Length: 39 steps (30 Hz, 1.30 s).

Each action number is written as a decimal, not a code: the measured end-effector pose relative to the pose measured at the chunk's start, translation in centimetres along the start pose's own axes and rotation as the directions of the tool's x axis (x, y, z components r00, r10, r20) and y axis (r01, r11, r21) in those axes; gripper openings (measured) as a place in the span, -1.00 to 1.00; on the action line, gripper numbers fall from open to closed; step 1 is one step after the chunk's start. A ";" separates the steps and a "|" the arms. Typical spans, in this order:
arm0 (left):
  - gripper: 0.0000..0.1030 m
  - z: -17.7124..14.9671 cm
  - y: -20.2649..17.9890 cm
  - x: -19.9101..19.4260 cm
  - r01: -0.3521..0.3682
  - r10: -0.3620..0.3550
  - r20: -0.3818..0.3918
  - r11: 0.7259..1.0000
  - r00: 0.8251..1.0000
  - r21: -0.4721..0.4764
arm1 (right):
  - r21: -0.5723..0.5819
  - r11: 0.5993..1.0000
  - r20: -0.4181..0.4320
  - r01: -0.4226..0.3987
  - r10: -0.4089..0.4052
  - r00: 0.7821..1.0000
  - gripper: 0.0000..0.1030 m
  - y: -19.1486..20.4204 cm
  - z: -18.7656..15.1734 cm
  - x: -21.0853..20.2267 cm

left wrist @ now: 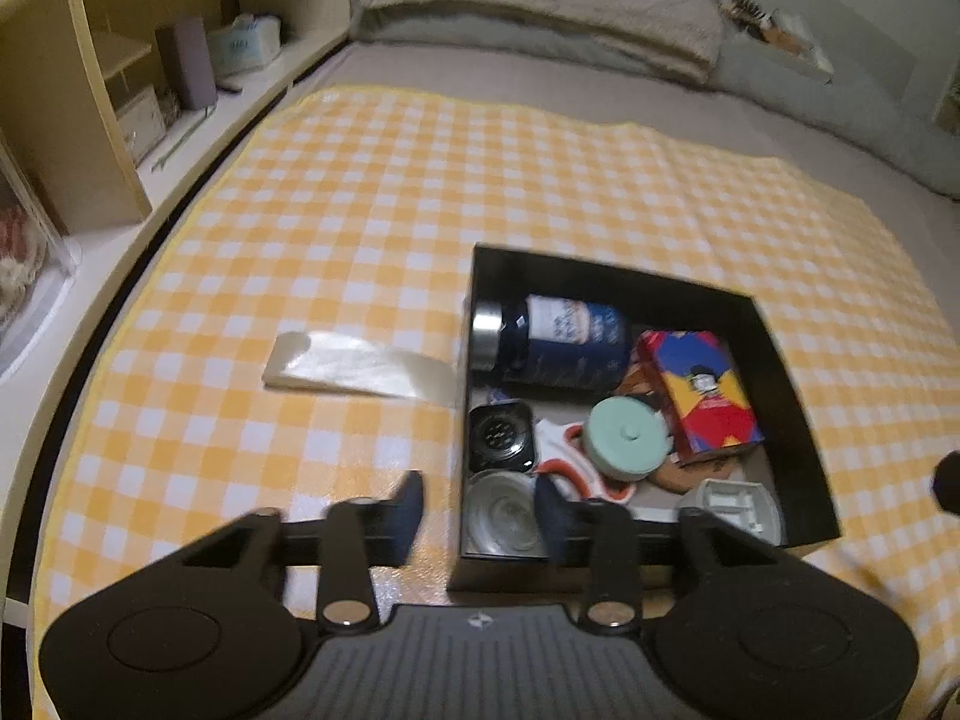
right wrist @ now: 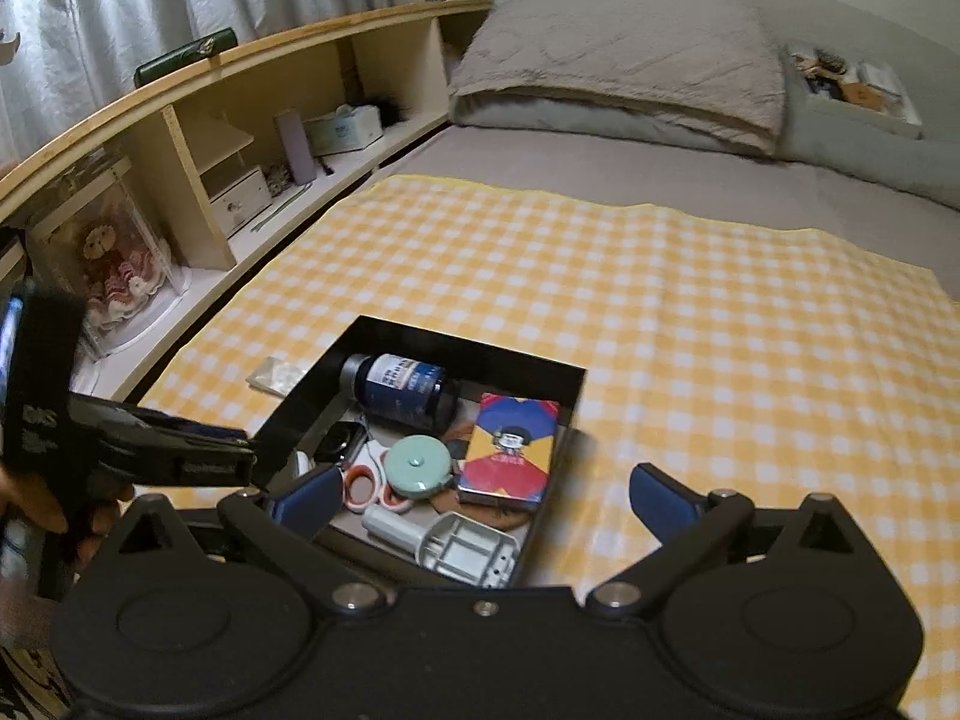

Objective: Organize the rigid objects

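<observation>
Left wrist view: left gripper [left wrist: 477, 501] hangs part open over the near left wall of the black box [left wrist: 798, 420], nothing between its pads; one finger is outside the box, the other over a clear round container [left wrist: 504, 513] in the near left corner. Box contents: dark blue jar [left wrist: 552, 339] on its side at 11 o'clock, colourful carton [left wrist: 702, 393] at 2, mint round case [left wrist: 627, 435] centre, round black item [left wrist: 500, 435] at 9, orange-handled scissors [left wrist: 570, 468] under the case, grey plastic part [left wrist: 735, 507] at 5. A pale flat packet [left wrist: 354, 366] lies outside on the checked cloth [left wrist: 360, 210], at 9 o'clock of the box; judged the remaining item. Right wrist view: right gripper [right wrist: 486, 495] wide open, empty, above the box's near edge. Judgement: approach the packet low, close across its short width, and lift it clear of the wall before release.
</observation>
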State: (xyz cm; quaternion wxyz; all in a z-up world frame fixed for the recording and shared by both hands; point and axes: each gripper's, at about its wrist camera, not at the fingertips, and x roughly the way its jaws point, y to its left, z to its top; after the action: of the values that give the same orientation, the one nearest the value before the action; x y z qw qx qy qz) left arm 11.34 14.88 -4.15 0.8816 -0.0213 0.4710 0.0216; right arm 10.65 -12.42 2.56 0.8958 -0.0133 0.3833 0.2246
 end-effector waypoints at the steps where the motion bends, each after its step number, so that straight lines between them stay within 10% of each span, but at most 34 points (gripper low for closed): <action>1: -0.03 -0.1 -0.2 -0.5 0.004 -0.005 0.013 1.000 1.000 0.005 | 0.000 1.000 0.009 0.011 -0.011 1.000 1.00 0.0 -0.3 -0.4; 16: 0.93 -2.7 -2.8 -11.0 -0.026 0.006 0.337 0.998 0.941 0.054 | -0.028 0.993 0.171 0.111 -0.105 0.980 1.00 -0.8 -3.1 -5.6; 39: 1.00 -9.6 -6.2 -15.8 -0.082 0.031 0.487 0.993 0.873 0.083 | 0.020 0.985 0.276 0.169 -0.168 0.947 1.00 -1.4 -7.7 -9.9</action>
State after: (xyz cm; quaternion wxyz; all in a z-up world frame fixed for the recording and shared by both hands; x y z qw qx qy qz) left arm -5.06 7.82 3.75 0.9704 0.0430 0.2360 0.0282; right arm -0.02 -19.04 3.83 0.9563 -0.0162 0.2516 0.1478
